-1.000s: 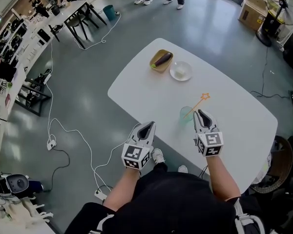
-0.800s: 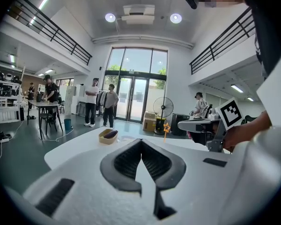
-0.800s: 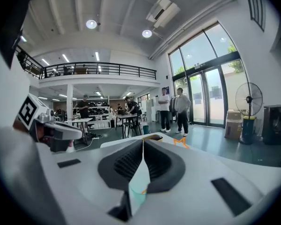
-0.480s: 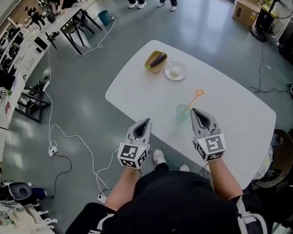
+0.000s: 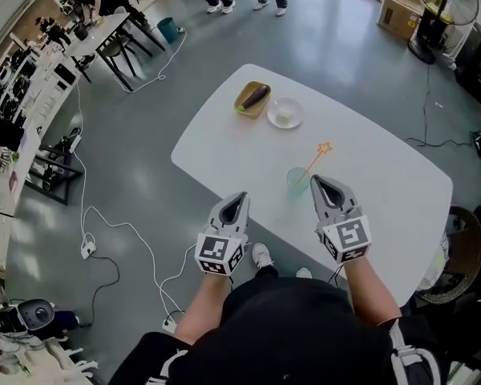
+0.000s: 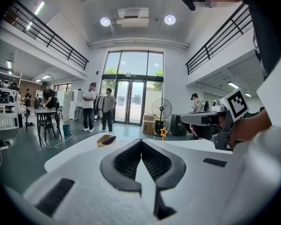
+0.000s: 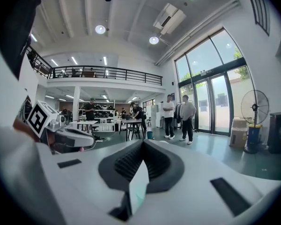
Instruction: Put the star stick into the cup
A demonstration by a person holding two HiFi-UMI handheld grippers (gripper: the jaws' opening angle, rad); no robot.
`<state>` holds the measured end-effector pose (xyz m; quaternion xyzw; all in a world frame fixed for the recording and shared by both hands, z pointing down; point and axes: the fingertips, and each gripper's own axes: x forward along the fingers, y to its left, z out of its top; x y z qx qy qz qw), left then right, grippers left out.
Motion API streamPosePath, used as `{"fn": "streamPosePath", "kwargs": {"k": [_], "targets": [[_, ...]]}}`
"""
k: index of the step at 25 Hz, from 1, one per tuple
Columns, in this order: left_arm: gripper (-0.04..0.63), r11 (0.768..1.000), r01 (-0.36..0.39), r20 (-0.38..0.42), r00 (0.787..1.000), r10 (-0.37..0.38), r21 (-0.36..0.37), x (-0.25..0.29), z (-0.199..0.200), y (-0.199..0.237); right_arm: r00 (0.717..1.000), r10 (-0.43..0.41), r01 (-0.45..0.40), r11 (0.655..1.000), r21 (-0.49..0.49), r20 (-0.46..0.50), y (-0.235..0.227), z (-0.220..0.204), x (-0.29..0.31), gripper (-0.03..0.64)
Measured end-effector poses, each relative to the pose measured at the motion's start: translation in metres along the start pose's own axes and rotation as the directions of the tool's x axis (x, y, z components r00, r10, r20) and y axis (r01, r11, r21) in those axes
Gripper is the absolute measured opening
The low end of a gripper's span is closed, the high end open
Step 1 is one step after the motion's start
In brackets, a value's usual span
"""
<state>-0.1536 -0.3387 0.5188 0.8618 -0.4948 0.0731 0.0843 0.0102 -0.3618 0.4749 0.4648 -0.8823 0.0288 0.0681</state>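
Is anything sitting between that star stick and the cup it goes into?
Nothing visible does. The star stick seems to stand in the cup already, star end leaning out. The right gripper, jaws together and empty, sits beside the cup.

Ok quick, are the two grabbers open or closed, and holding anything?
Left gripper: closed, holding nothing.
Right gripper: closed, holding nothing; the orange star-tipped stick leans in the see-through green cup.
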Motion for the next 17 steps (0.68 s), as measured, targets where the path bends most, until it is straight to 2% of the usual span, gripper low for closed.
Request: {"fn": "streamPosePath", "kwargs": {"k": [17], "targets": [[0.008,1.000,-0.010,-0.003,1.000,0.010,-0.004,-0.0079,-0.0040,-0.0094,1.000,0.016,-0.016,1.000,-0.024,-0.022,0.0068,-0.0028,-0.0074,0.005]]}}
